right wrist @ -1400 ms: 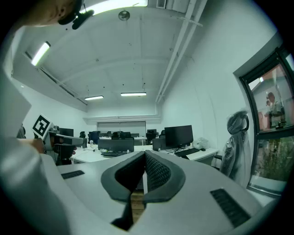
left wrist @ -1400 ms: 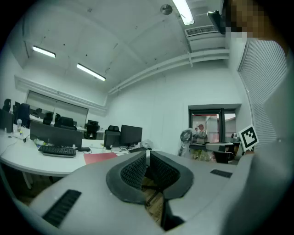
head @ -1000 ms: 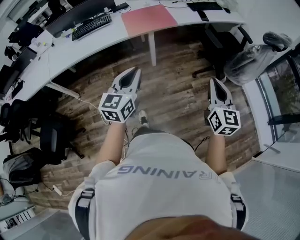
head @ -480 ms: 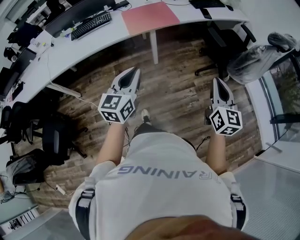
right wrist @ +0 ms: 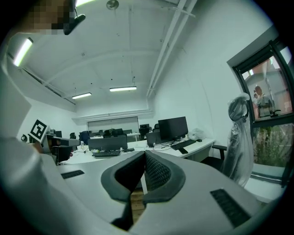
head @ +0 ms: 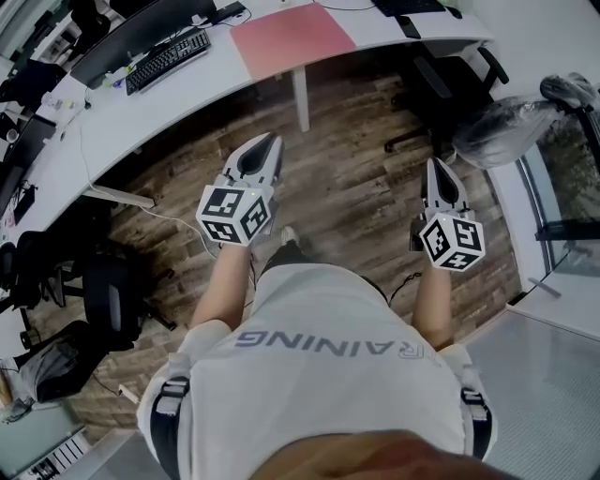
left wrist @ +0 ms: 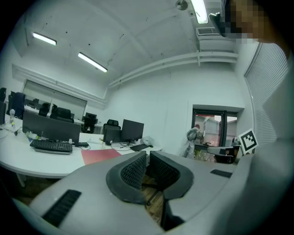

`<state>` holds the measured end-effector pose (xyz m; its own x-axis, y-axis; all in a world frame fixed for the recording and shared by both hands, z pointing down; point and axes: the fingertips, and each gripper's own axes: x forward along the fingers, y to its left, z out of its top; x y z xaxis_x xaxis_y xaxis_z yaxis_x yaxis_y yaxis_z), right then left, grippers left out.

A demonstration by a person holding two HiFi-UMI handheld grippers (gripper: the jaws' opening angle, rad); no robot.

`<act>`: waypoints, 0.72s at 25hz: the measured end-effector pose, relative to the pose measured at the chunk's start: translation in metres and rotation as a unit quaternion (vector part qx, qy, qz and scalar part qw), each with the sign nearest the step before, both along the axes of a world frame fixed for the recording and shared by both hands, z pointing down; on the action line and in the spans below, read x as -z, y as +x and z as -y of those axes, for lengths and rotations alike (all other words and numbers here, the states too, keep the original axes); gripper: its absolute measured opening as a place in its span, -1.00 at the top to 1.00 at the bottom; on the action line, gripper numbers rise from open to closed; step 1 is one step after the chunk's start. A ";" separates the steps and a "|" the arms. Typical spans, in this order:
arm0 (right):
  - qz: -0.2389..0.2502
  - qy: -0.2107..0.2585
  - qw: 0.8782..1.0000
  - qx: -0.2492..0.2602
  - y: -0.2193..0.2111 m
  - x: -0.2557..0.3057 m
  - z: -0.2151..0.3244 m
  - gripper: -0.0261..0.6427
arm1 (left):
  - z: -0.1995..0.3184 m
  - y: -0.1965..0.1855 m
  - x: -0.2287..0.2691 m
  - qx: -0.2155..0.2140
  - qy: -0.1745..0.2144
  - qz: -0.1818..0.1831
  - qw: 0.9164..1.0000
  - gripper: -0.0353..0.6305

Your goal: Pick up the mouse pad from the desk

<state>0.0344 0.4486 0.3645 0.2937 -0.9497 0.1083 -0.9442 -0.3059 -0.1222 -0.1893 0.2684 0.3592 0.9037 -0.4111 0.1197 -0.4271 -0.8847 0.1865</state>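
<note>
Two pairs of fingers, both pressed together and empty. The ribbed fingers (left wrist: 132,170) of the left gripper (left wrist: 147,154) meet at their tips in the left gripper view. Those of the right gripper (right wrist: 144,154) do likewise in the right gripper view. Each gripper points roughly level, held out ahead of the person's torso (head: 319,366) above the wooden floor (head: 356,187), with a marker cube (head: 234,214) at its rear. Neither touches anything.

The mouse pad (head: 291,37), a flat red rectangle, lies on the curved white tabletop (head: 178,94) ahead, reaching its near edge above a white leg (head: 302,98). It is well apart from both grippers. A black keyboard (head: 169,58) and a dark monitor (head: 141,28) stand to the pad's left. A black office chair (head: 441,80) stands at the tabletop to its right.

Step in hand, as judged: the approach, with grasping not yet begun. The next move calls for closing the distance to the tabletop and spreading the fingers of one gripper. Because the pad is thin and lies flat, one finger will probably have to get beneath an edge. The near edge, at the tabletop's rim, looks the easiest place to pinch it.
</note>
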 end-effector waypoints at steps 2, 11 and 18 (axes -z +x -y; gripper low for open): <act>-0.004 0.001 1.000 -0.001 -0.002 0.003 0.023 0.85 | 0.022 0.002 0.003 -0.006 0.002 -0.003 1.000 0.74; -0.020 -0.002 1.000 0.007 -0.018 0.012 0.117 0.85 | 0.109 -0.006 0.011 -0.017 0.006 -0.014 1.000 0.74; -0.024 -0.020 0.999 0.009 -0.043 0.001 0.168 0.85 | 0.160 -0.031 -0.004 -0.014 -0.007 -0.011 1.000 0.74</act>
<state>-0.0086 0.2804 0.3634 0.2818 -0.9503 0.1321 -0.9541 -0.2921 -0.0658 -0.2201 0.1086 0.3635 0.9173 -0.3844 0.1042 -0.3980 -0.8936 0.2076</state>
